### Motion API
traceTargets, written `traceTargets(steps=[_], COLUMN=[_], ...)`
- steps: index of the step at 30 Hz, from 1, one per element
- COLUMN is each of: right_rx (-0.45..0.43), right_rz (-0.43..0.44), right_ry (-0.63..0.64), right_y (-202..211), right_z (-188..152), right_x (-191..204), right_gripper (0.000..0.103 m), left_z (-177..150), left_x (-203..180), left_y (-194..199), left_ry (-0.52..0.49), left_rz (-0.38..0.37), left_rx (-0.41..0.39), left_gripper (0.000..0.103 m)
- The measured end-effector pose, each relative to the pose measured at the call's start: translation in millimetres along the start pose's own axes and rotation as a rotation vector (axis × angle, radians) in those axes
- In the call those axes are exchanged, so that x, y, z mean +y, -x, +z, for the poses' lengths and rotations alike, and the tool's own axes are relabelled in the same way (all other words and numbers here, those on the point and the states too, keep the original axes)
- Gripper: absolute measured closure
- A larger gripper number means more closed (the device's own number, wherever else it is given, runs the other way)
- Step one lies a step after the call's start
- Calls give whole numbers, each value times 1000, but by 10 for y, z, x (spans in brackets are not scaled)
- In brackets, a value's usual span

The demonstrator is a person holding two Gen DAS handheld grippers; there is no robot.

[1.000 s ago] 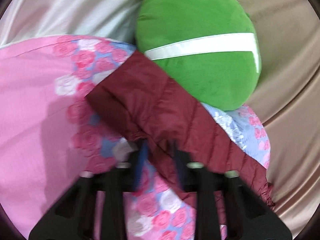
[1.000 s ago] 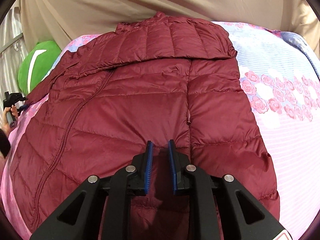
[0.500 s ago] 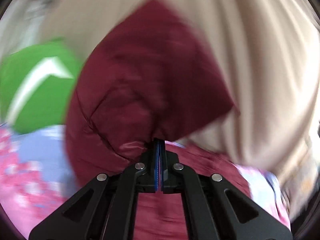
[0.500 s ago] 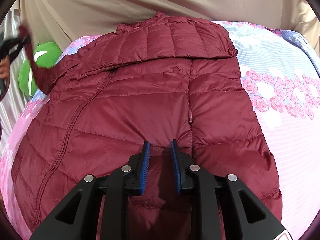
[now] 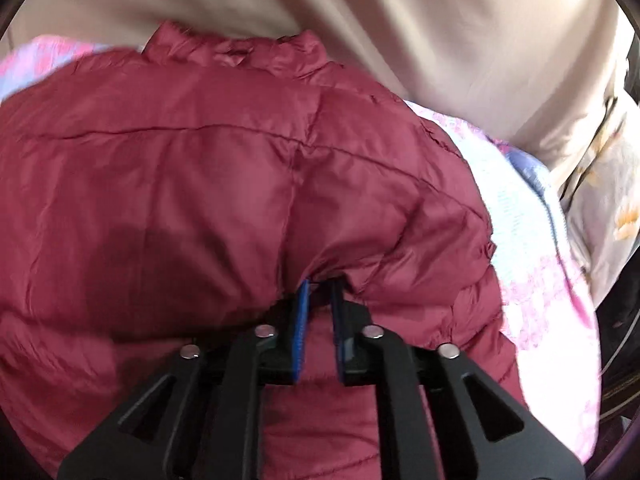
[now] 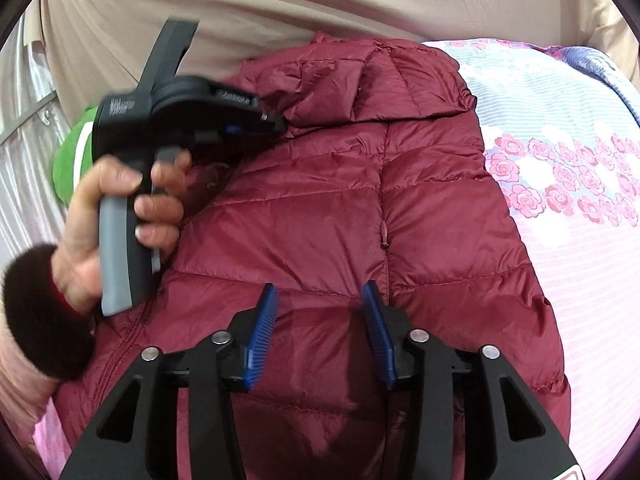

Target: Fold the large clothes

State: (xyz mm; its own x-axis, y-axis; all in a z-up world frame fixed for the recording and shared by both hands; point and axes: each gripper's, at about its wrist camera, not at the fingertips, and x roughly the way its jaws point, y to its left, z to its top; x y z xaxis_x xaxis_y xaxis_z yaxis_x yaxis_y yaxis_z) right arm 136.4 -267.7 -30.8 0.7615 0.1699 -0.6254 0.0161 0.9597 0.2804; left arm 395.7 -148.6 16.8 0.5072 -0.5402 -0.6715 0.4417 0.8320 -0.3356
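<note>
A maroon quilted puffer jacket [image 6: 360,216] lies spread on the floral bedsheet [image 6: 568,208]. My left gripper [image 5: 319,286] is over the jacket's upper left part, its fingers slightly apart, with the sleeve [image 5: 240,200] lying folded across the jacket just beyond the tips. The left gripper also shows in the right wrist view [image 6: 276,122], held in a hand. My right gripper [image 6: 320,292] is open and empty, hovering just above the jacket's lower middle, left of the seam.
A beige fabric wall [image 6: 320,4] rises behind the bed. A green cushion [image 6: 70,160] lies at the left behind the hand. Pink and blue floral sheet [image 5: 532,240] shows at the right of the jacket.
My left gripper carried the sleeve up and across onto the jacket body, then opened slightly. My right gripper opened wider and stayed over the lower middle.
</note>
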Motion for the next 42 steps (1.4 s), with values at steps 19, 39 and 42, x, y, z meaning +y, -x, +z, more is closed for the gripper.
traceTargets(steps=[19, 39, 42], right_rx=[1, -196, -40], right_rz=[12, -108, -158], right_ry=[-209, -55, -117], right_y=[-219, -595, -1202], right_z=[1247, 1991, 1895], right_x=[-370, -106, -430], right_gripper=[51, 100, 101], left_z=[-390, -271, -309], left_x=[2366, 2193, 2096], left_y=[1618, 1055, 964], left_ry=[475, 360, 311], left_rz=[133, 280, 332], left_rx=[-163, -116, -125], left_gripper=[32, 100, 100])
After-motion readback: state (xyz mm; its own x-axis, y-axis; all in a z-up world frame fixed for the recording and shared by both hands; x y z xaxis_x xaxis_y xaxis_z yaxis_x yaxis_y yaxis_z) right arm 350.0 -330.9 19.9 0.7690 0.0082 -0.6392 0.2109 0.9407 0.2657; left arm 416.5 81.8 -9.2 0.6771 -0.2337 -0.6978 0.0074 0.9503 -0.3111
